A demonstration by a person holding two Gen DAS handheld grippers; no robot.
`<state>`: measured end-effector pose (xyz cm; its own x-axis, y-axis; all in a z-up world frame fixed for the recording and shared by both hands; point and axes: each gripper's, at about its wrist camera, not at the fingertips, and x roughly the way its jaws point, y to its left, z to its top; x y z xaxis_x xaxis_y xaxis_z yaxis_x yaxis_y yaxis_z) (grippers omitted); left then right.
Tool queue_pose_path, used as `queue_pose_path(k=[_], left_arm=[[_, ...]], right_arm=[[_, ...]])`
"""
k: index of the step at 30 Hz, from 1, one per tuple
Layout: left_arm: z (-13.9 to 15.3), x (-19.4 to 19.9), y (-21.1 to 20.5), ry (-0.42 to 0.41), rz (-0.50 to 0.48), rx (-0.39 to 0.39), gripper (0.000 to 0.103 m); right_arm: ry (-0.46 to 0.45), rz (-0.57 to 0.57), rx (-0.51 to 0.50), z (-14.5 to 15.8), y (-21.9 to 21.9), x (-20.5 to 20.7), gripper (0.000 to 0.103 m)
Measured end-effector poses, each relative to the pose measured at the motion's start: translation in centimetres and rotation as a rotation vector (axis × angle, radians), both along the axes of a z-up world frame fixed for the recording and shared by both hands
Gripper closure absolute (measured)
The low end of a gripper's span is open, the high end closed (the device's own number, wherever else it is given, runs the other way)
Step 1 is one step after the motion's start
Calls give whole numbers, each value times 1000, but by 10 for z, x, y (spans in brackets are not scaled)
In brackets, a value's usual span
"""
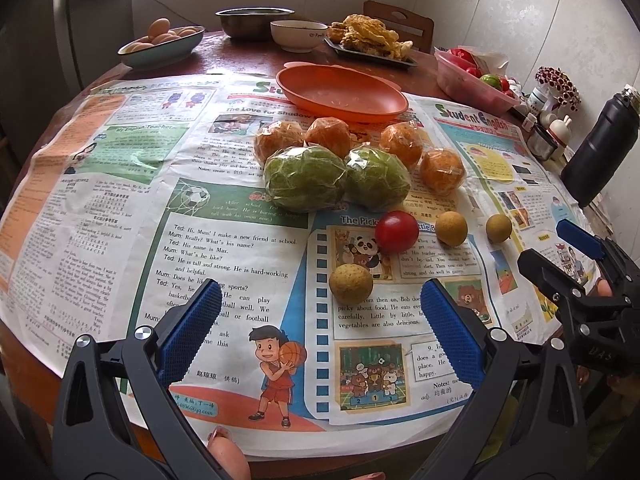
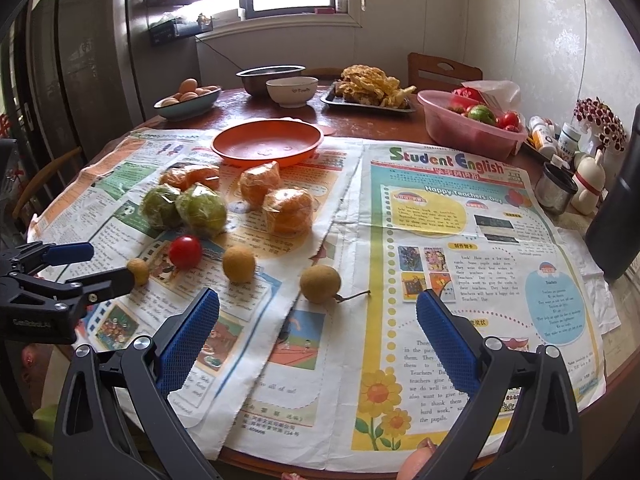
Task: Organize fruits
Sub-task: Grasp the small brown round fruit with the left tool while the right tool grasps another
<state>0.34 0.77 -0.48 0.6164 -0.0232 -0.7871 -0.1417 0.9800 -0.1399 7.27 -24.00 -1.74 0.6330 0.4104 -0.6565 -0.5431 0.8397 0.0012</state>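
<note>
A: Status? Both grippers, left [image 1: 320,312] and right [image 2: 318,320], hover with jaws spread wide, holding nothing.
B: Fruits loose mid-desk on newspaper [image 2: 440,240]; orange plate [image 2: 267,145] toward far edge. Judging: start stage. Next, close on nearest longan [image 2: 320,284].

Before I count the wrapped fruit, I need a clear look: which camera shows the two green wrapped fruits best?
The left wrist view: the green wrapped fruits sit large, central and unobstructed. In the right wrist view they appear smaller, off to the left, though still fully visible.
</note>
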Motion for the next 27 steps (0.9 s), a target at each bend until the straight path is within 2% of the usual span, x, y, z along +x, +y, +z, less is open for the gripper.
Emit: queue_pose_path(k=[10, 12, 13, 15, 17, 21, 26, 27], left_arm=[[-8, 10, 3, 12, -31, -23, 9], [-9, 10, 2, 13, -33, -22, 9], [-10, 11, 1, 14, -41, -23, 12], [-10, 11, 0, 13, -46, -29, 19], [-12, 14, -1, 19, -60, -31, 25], [-12, 16, -6, 14, -82, -21, 39], [-11, 17, -7, 12, -92, -23, 51], [-11, 18, -7, 12, -95, -26, 57]], right_arm=[[48, 2, -39, -20, 1, 23, 6], [46, 8, -42, -21, 3, 27, 18], [47, 15, -43, -22, 4, 29, 32], [53, 25, -58, -26, 6, 33, 38], [56, 49, -58, -29, 9, 35, 54], [42, 82, -55, -29, 13, 35, 62], [35, 114, -46, -29, 16, 35, 69], [38, 118, -41, -29, 16, 36, 70]])
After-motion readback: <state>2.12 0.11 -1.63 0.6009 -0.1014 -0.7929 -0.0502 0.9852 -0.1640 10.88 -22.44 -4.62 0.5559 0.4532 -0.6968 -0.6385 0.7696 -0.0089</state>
